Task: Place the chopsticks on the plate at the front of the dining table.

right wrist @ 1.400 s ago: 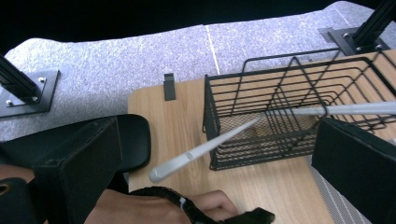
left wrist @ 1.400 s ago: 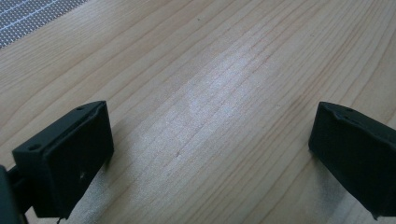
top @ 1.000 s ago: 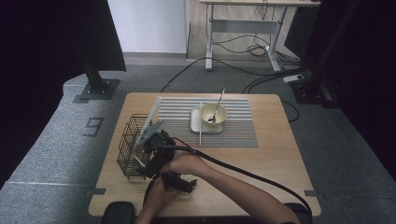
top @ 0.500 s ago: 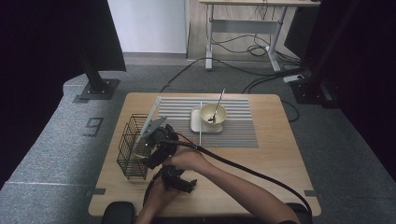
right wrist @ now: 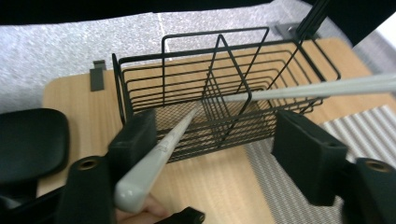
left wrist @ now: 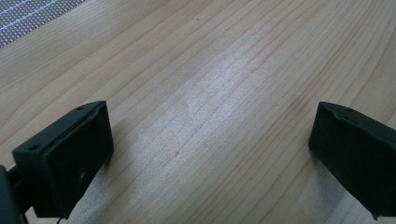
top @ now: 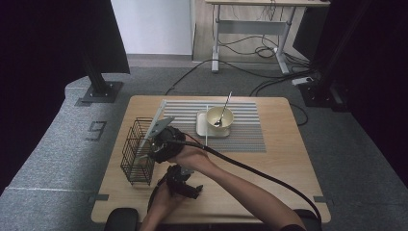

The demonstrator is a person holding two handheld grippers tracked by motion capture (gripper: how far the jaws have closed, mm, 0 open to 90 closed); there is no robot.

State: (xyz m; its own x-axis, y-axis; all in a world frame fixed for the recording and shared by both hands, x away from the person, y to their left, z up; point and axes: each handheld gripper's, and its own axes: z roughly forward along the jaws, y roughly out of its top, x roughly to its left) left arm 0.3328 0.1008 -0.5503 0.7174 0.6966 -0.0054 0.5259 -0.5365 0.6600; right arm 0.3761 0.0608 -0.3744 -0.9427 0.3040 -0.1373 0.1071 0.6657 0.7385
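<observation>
My right gripper point(top: 151, 153) reaches across to the black wire basket point(top: 132, 144) at the table's left. In the right gripper view its jaws point(right wrist: 217, 135) have just been closing and still stand apart. One pale grey chopstick point(right wrist: 163, 144) lies between them against the left jaw, its far end in the basket point(right wrist: 144, 88). A second chopstick point(right wrist: 317, 88) slants out of the basket above the right jaw. My left gripper point(top: 190, 187) rests near the front edge, open point(left wrist: 210, 140) over bare wood with nothing between its jaws.
A cream bowl point(top: 220, 118) with a spoon point(top: 223, 109) stands on a white square tray point(top: 203, 129) on the striped mat point(top: 245, 132) at the back. A black cable point(top: 250, 171) trails from the right gripper across the table. A dark chair back point(right wrist: 28, 140) shows beside the table.
The right gripper has shifted slightly by the basket. The left gripper has stayed where it was.
</observation>
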